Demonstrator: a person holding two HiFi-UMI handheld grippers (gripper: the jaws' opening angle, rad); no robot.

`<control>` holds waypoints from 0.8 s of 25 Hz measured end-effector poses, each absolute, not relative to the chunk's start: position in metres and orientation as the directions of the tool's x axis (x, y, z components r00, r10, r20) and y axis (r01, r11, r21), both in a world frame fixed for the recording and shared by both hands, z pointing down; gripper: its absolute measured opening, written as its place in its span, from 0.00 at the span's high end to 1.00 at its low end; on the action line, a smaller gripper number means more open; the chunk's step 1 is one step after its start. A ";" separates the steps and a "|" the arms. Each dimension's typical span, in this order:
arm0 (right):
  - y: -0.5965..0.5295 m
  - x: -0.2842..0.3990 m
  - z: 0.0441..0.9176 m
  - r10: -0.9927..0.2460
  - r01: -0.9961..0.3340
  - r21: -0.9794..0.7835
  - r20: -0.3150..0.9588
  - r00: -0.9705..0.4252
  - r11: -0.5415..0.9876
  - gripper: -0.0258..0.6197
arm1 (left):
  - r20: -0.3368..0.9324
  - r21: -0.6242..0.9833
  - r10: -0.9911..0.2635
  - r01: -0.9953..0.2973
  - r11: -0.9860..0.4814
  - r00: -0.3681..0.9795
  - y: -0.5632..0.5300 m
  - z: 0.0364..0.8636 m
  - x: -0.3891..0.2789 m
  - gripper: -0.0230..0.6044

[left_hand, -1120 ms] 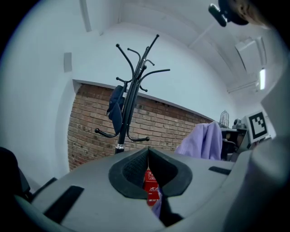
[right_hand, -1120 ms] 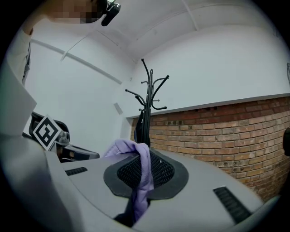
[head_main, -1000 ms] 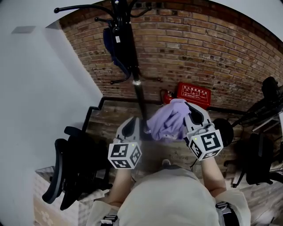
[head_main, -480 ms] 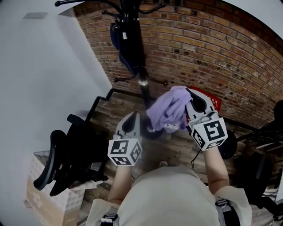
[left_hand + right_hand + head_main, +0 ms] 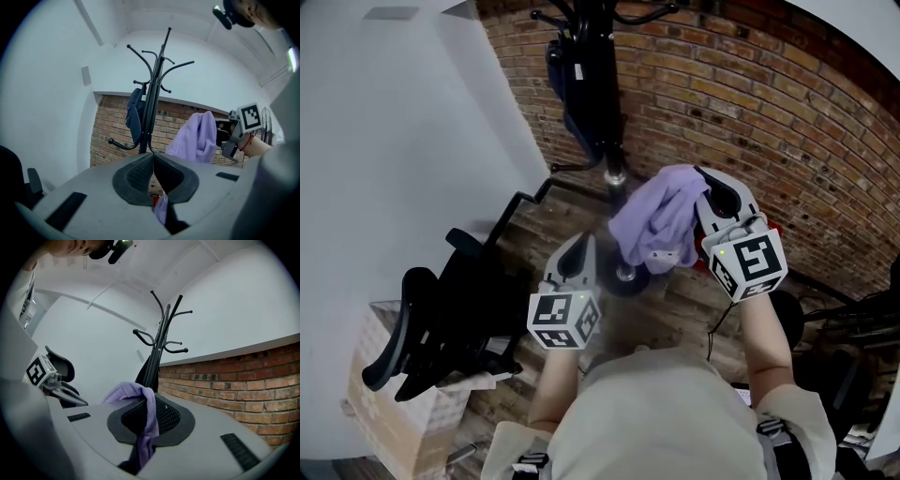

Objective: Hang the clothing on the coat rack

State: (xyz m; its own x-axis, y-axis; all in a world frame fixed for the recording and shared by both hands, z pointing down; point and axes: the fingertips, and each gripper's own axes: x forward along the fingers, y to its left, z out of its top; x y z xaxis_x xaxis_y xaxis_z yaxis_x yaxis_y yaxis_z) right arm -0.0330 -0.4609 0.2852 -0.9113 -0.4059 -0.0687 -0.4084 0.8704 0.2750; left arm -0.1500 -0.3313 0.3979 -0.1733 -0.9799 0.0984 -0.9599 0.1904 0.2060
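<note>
A black coat rack (image 5: pixel 613 131) stands against the brick wall, with a dark blue garment (image 5: pixel 574 89) hanging on it. In front of its base hangs a light purple garment (image 5: pixel 658 220), and my right gripper (image 5: pixel 707 190) is shut on its top edge. In the right gripper view the purple cloth (image 5: pixel 149 413) drapes over and down between the closed pads, with the rack (image 5: pixel 161 341) beyond. My left gripper (image 5: pixel 579 253) is lower and to the left, shut, holding nothing that I can see. The left gripper view shows its closed jaws, the rack (image 5: pixel 152 108) and the purple garment (image 5: pixel 199 136).
A white wall (image 5: pixel 394 141) runs along the left. A black office chair (image 5: pixel 441 323) stands beside a cardboard box (image 5: pixel 389 412) at lower left. The rack's round base (image 5: pixel 628 278) sits on the wooden floor. Dark equipment (image 5: pixel 853 323) stands at the right.
Both grippers and the purple garment have come closer to the coat rack. The right gripper has risen a little with the garment. Neither gripper's jaws have changed.
</note>
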 end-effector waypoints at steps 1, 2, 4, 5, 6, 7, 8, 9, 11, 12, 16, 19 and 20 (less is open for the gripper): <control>-0.464 -0.038 0.284 -0.397 -0.399 0.284 -0.066 -0.915 0.872 0.95 | 0.101 0.205 -0.978 -0.959 0.198 -0.181 -0.332 0.398 -0.153 0.96; -0.466 -0.042 0.283 -0.388 -0.389 0.292 -0.062 -0.919 0.874 0.95 | 0.103 0.205 -0.977 -0.957 0.205 -0.187 -0.332 0.398 -0.156 0.96; -0.471 -0.051 0.281 -0.374 -0.371 0.309 -0.051 -0.926 0.876 0.94 | 0.108 0.206 -0.974 -0.954 0.216 -0.198 -0.332 0.398 -0.161 0.96; -0.473 -0.055 0.280 -0.367 -0.362 0.320 -0.046 -0.929 0.876 0.95 | 0.109 0.205 -0.973 -0.954 0.220 -0.202 -0.333 0.397 -0.164 0.96; -0.476 -0.059 0.279 -0.362 -0.354 0.331 -0.040 -0.931 0.875 0.95 | 0.110 0.203 -0.973 -0.953 0.223 -0.204 -0.333 0.396 -0.166 0.96; -0.479 -0.063 0.279 -0.358 -0.348 0.341 -0.035 -0.933 0.874 0.94 | 0.111 0.199 -0.972 -0.954 0.225 -0.206 -0.333 0.396 -0.168 0.96; -0.482 -0.066 0.279 -0.356 -0.343 0.349 -0.029 -0.934 0.872 0.95 | 0.111 0.196 -0.972 -0.954 0.226 -0.207 -0.333 0.395 -0.169 0.96; -0.484 -0.069 0.280 -0.355 -0.340 0.356 -0.024 -0.934 0.870 0.95 | 0.111 0.193 -0.972 -0.955 0.227 -0.209 -0.334 0.395 -0.172 0.96; -0.489 -0.076 0.283 -0.356 -0.337 0.363 -0.016 -0.934 0.869 0.95 | 0.112 0.189 -0.971 -0.955 0.229 -0.211 -0.335 0.396 -0.177 0.96; -0.491 -0.080 0.284 -0.355 -0.335 0.365 -0.012 -0.935 0.869 0.94 | 0.113 0.187 -0.971 -0.955 0.230 -0.212 -0.335 0.397 -0.181 0.96; -0.496 -0.094 0.292 -0.351 -0.324 0.369 0.006 -0.936 0.871 0.94 | 0.112 0.186 -0.971 -0.956 0.229 -0.211 -0.341 0.400 -0.193 0.96; -0.499 -0.106 0.297 -0.340 -0.307 0.374 0.025 -0.940 0.875 0.95 | 0.112 0.186 -0.972 -0.957 0.223 -0.205 -0.346 0.399 -0.202 0.96; -0.500 -0.110 0.298 -0.335 -0.299 0.380 0.031 -0.942 0.875 0.94 | 0.112 0.186 -0.973 -0.957 0.222 -0.203 -0.348 0.399 -0.205 0.96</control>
